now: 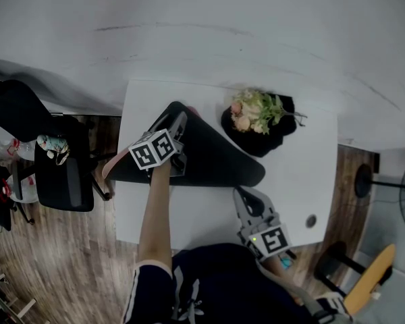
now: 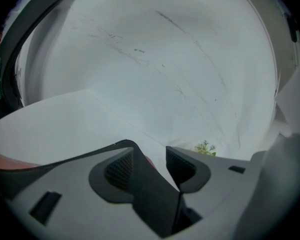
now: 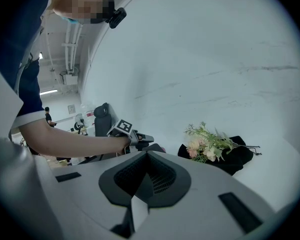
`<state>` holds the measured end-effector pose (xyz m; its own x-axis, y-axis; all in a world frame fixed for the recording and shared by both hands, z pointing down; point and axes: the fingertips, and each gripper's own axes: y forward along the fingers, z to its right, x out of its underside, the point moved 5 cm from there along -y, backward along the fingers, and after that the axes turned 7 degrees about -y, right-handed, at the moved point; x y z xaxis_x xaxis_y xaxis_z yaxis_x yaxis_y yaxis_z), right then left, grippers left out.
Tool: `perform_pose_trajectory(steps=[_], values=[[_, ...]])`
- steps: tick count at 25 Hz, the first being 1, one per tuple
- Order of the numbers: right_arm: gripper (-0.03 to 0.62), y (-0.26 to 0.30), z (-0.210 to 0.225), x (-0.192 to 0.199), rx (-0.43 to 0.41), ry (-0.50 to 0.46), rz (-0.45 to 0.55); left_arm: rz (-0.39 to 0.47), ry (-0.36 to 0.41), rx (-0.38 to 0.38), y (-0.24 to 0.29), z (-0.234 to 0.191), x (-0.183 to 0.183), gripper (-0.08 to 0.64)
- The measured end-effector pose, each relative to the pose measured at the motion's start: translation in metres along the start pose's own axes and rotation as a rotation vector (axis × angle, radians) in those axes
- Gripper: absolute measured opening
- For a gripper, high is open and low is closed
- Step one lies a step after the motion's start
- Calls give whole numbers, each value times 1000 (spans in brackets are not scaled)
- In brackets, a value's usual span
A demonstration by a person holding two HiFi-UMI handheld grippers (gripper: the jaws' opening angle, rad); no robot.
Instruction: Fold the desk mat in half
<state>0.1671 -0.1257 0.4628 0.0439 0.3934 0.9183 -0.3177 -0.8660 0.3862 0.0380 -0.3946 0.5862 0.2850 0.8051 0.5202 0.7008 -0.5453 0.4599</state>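
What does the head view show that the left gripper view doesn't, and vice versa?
Only the head view: the whole black desk mat, folded over on the white table, the right gripper and an office chair. Only the left gripper view: the jaws of the left gripper close up, apart, with the mat's edge between them. Both: mat, table and a bit of the flowers.

Dim, flat light; soft shadows; strong fisheye bending; dark, vignetted corners.
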Motion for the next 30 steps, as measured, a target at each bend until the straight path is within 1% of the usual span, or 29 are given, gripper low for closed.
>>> perform_pose_trajectory(steps=[6,8,9,11,13,15,17,18,20,22,28,30], values=[[3,-2,1,0,0,-3,-1,0,31,23,-3,7,-2,183],[3,-3,2,0,-2,-9,-1,8,67,29,-7,11,-4,183],[3,-3,2,0,-3,-12,0,14,100,31,-9,15,-5,183],[3,-3,3,-1,-2,-15,3,33,196,28,-13,24,-9,181],[3,-4,3,-2,-3,-16,6,72,325,7,-19,32,-16,179],[3,-5,2,-3,-7,-22,8,116,465,-41,-25,38,-22,179],[3,-6,1,-4,-10,-24,11,137,583,-101,-29,41,-25,179],[3,-7,1,-4,-11,-24,11,138,629,-128,-31,41,-25,179],[3,-7,0,-4,-15,-26,11,136,695,-164,-33,40,-24,179],[3,-8,0,-5,-21,-30,15,140,725,-177,-37,40,-23,178],[3,-8,-2,-10,-31,-37,36,182,751,-159,-51,47,-25,173],[3,-8,-2,-12,-31,-41,49,209,753,-165,-59,50,-27,158]])
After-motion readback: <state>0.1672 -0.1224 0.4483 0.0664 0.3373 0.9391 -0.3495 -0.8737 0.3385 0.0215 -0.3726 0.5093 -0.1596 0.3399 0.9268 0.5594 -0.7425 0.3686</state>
